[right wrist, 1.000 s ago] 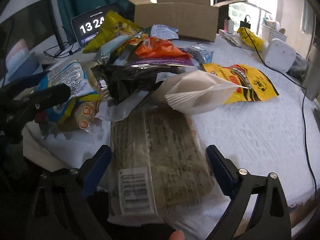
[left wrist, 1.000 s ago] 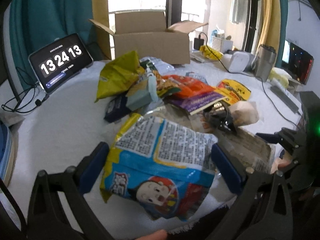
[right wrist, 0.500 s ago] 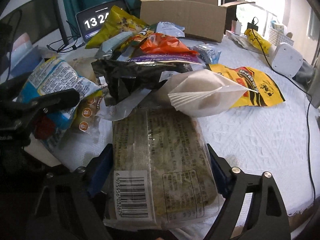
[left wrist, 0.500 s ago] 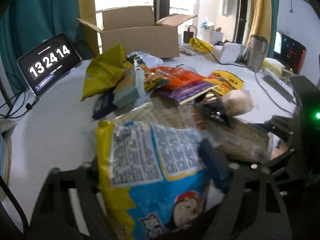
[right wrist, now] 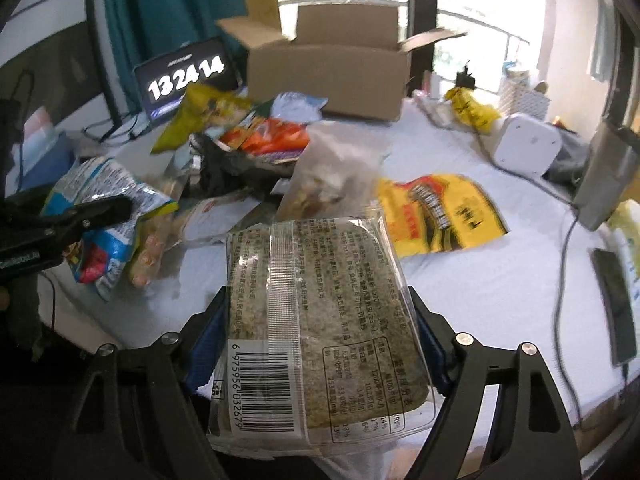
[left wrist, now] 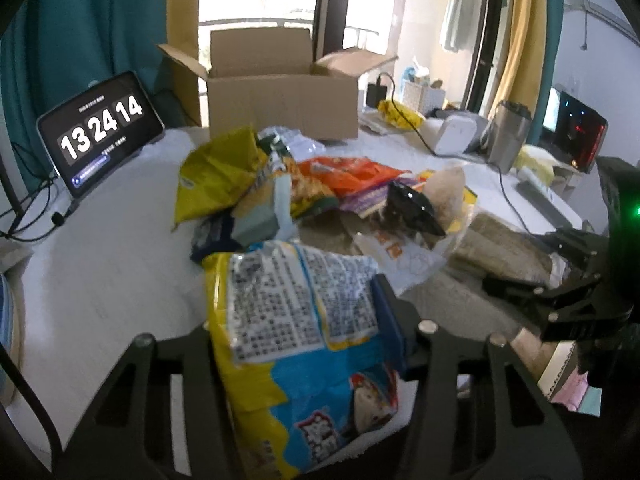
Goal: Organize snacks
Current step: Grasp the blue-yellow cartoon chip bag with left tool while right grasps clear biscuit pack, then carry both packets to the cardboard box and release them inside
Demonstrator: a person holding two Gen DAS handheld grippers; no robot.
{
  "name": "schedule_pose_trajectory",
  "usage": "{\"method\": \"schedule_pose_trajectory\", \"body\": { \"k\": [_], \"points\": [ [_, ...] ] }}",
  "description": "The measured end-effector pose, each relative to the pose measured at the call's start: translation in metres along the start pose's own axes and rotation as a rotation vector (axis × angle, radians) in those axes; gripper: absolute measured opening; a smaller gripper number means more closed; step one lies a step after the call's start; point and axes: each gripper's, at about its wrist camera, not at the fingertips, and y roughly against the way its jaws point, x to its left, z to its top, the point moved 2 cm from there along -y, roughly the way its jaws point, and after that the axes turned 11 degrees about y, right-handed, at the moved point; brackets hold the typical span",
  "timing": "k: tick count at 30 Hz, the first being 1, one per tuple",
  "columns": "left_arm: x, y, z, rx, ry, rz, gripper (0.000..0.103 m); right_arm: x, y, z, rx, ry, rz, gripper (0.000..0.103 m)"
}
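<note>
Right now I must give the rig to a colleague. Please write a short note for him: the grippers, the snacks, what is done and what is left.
Left gripper: shut on the blue and yellow chip bag, lifted off the table.
Right gripper: shut on the clear seaweed pack, also lifted.
Cardboard box: open at the far side of the table; its inside is not visible.
Snack pile: loose in the middle; the yellow and red bag lies apart.
Done: two packs picked up.
Left: probably put both in the box, then clear the pile.

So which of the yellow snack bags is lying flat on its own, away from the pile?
The yellow bag with red and black lettering, flat on the white tablecloth right of the pile; the mustard-yellow bag is propped on the heap.
</note>
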Motion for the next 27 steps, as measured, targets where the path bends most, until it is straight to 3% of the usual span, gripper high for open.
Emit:
{"method": "schedule_pose_trajectory", "body": {
  "k": [9, 27],
  "points": [
    [0.005, -0.007, 0.033, -0.021, 0.015, -0.012, 0.05, -0.038, 0.008, 0.022, -0.067, -0.06, -0.059, 0.083],
    [0.013, -0.026, 0.117, -0.15, 0.02, 0.027, 0.05, -0.076, -0.01, 0.095, -0.19, -0.026, -0.03, 0.083]
  ]
}}
